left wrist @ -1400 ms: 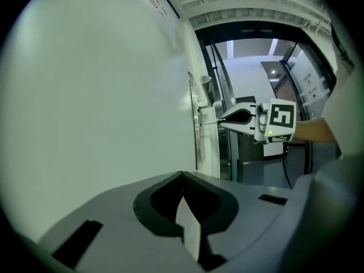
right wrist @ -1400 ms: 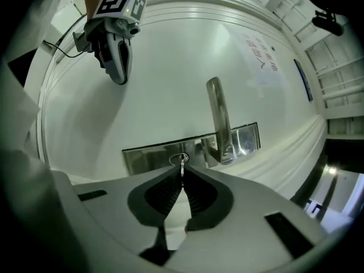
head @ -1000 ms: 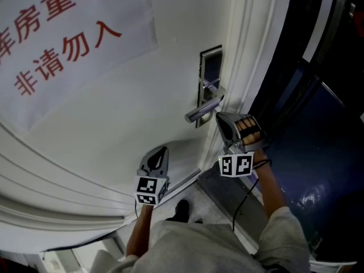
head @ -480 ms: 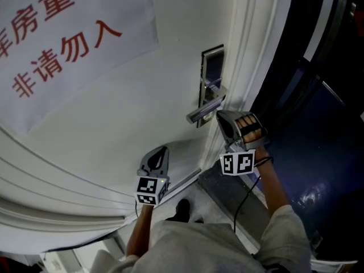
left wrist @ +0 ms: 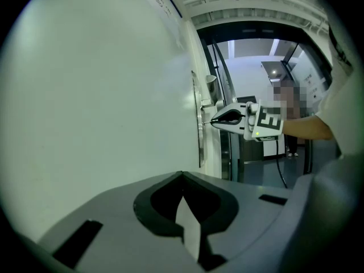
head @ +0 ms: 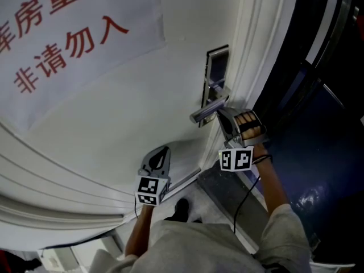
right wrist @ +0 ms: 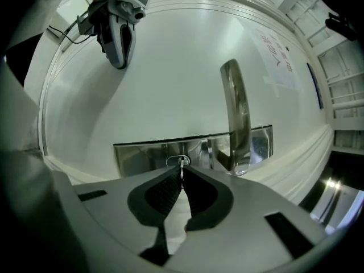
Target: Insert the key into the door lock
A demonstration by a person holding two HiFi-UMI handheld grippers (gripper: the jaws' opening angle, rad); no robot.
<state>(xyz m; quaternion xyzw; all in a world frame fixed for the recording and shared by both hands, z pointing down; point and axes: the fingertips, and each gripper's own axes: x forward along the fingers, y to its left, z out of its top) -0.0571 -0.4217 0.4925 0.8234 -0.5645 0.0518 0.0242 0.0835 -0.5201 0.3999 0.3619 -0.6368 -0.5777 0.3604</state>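
The right gripper pinches a thin metal key, tip at the shiny steel lock plate; the left gripper is closed and empty.

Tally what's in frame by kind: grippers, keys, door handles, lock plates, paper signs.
grippers: 2 (left gripper, right gripper)
key: 1
door handle: 1
lock plate: 1
paper sign: 1
total: 6

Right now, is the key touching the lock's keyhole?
Touching. In the right gripper view the key has its tip inside the keyhole, no gap; the right gripper pinches it.
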